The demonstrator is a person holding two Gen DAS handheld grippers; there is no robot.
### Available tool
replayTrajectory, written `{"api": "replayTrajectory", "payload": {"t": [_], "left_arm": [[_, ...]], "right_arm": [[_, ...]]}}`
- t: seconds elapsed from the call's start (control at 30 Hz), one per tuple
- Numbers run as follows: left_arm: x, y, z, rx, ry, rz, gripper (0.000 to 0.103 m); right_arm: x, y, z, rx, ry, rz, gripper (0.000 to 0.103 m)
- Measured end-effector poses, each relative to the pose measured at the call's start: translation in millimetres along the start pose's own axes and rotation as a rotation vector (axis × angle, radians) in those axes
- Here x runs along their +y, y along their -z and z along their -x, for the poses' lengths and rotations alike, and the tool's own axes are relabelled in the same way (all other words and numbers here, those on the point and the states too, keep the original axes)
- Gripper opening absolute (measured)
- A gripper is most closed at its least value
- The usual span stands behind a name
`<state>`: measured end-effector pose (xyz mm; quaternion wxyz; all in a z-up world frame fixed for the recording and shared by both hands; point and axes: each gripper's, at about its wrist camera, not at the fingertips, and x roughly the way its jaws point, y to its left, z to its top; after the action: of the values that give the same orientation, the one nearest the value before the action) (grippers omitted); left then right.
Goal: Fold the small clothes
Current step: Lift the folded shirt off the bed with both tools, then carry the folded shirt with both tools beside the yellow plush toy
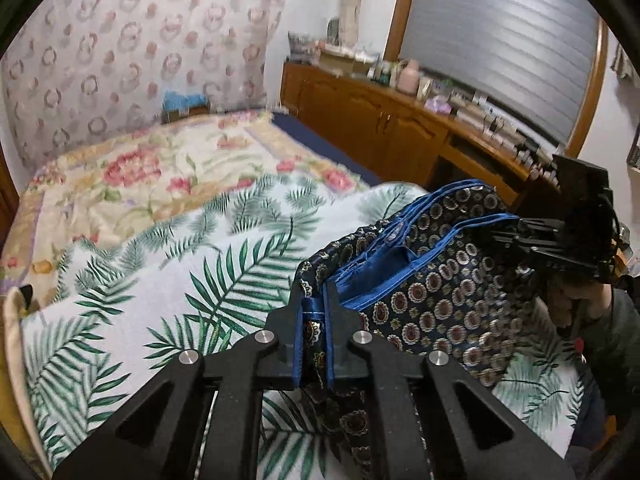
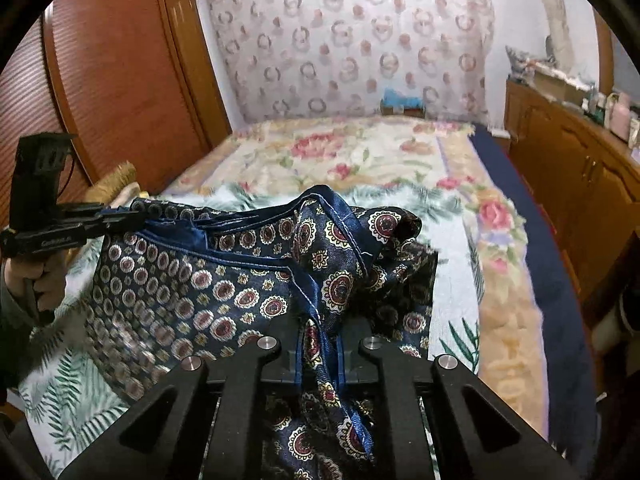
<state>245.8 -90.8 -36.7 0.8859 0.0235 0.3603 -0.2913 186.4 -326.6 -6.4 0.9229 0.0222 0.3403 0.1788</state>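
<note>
Both grippers clamped on the garment now: left gripper (image 1: 314, 308) pinching one end of the blue-piped edge, right gripper (image 2: 318, 340) the other end, w/ the patterned shorts (image 1: 432, 280) slung between them just above the leaf-print sheet (image 1: 160, 280). Prob held taut by the waistband to square it up for a fold. Fabric looks thin, silky, medallion print; it bunches and droops ahead of the right gripper.

Palm-leaf sheet (image 1: 132, 312) spread at the bed's near end, floral blanket (image 2: 360, 152) laid beyond, wooden cabinet (image 1: 360, 120) along the side, cluttered on top
</note>
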Motion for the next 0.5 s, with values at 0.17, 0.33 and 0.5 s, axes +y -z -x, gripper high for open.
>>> {"api": "replayTrajectory", "payload": {"t": [0.17, 0.33, 0.5], "left_arm": [[-6, -1, 45, -0.103, -0.016, -0.007, 0.009], [2, 5, 84, -0.182, -0.043, 0.008, 0.009], [15, 17, 126, -0.261, -0.089, 0.024, 0.009]], "right_arm": [[16, -7, 31, -0.101, 0.003, 0.029, 0.01], [41, -17, 48, -0.161, -0.008, 0.095, 0.01], [71, -25, 50, -0.199, -0.031, 0.197, 0.01]]}}
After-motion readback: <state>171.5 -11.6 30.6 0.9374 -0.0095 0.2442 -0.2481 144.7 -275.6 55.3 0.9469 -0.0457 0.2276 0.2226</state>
